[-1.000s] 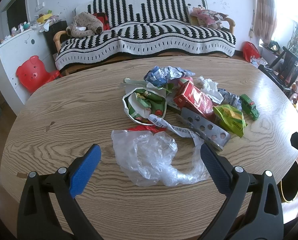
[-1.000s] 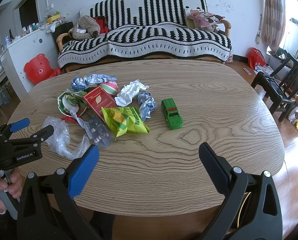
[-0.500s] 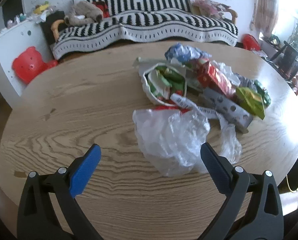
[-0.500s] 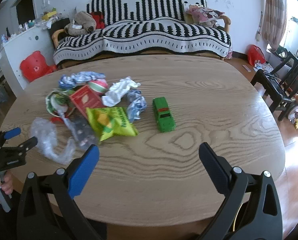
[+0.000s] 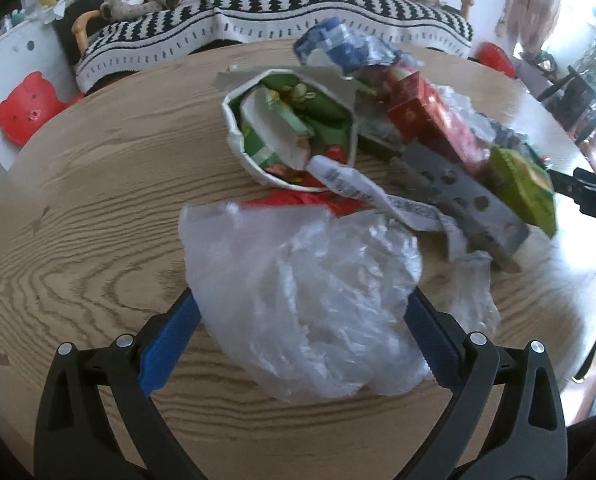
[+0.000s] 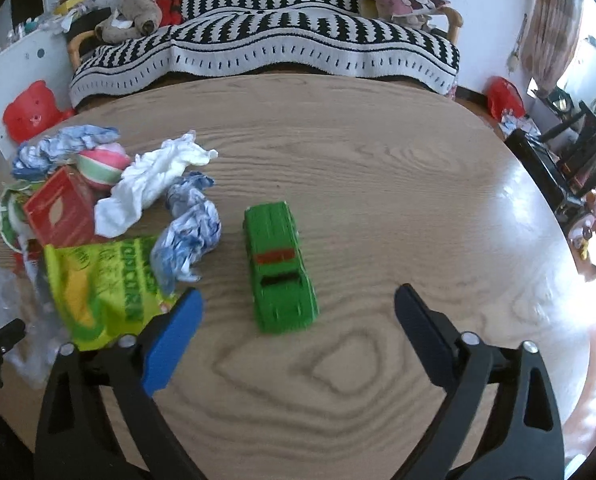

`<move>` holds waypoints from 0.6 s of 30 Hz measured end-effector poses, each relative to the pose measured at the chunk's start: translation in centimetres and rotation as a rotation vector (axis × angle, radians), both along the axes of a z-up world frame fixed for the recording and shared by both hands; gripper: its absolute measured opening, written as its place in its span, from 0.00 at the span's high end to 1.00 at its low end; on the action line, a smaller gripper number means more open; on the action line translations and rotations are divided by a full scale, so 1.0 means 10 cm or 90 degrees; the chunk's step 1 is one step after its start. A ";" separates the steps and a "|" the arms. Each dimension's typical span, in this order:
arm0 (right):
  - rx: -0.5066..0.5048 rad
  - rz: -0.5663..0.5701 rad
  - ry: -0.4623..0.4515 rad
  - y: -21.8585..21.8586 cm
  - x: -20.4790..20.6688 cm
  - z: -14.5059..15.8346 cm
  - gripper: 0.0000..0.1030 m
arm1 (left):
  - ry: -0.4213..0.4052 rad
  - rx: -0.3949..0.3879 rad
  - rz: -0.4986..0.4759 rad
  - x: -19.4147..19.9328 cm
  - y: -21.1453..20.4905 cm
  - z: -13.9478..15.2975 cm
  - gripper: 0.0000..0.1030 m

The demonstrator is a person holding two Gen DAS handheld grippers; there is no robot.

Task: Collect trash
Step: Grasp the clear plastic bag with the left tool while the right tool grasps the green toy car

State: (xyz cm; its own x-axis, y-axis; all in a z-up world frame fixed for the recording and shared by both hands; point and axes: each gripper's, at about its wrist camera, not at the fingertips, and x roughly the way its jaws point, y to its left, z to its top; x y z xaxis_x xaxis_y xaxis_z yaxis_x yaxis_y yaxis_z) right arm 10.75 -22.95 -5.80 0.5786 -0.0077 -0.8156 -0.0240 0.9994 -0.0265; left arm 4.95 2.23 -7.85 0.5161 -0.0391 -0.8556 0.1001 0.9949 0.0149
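A crumpled clear plastic bag [image 5: 306,292] lies on the wooden table [image 5: 97,184], between the blue pads of my left gripper [image 5: 298,320], which stands open around it. Behind the bag is the trash pile: a paper bowl of green wrappers [image 5: 289,128], a receipt strip [image 5: 362,188], a red box [image 5: 430,120], a silver blister pack [image 5: 470,204] and a yellow-green snack bag [image 5: 522,188]. My right gripper [image 6: 300,300] hovers over a green toy car [image 6: 277,268]. Its jaws are closing, and the car's near end lies between them untouched. A blue-white wrapper [image 6: 189,236] and a white tissue [image 6: 153,184] lie left of the car.
A sofa with a black-and-white striped blanket [image 6: 298,48] stands behind the table. A red bear stool [image 6: 29,116] and a white cabinet are at the back left, and dark chairs [image 6: 578,160] at the right. The table's right half [image 6: 418,200] is bare wood.
My left gripper has come down and forward, and the plastic bag now sits between its fingers. My right gripper has moved left and down over the green car, its jaws slightly narrower.
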 end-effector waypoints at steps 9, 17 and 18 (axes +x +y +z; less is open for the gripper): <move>0.032 0.007 0.019 -0.01 0.13 -0.07 0.67 | 0.000 -0.025 0.005 -0.05 0.04 0.08 0.61; 0.076 -0.011 -0.041 -0.22 -0.22 0.39 0.67 | -0.041 -0.052 0.033 -0.23 0.20 0.41 0.81; 0.079 -0.011 -0.048 -0.24 -0.29 0.44 0.67 | -0.048 -0.057 0.037 -0.23 0.23 0.45 0.81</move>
State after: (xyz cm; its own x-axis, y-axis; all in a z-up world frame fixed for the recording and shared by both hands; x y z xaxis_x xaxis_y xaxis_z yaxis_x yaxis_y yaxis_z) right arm 7.80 -25.32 -1.39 0.6385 0.0802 -0.7655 -0.0089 0.9953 0.0968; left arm 2.70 4.56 -3.31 0.5824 -0.0813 -0.8088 0.0435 0.9967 -0.0688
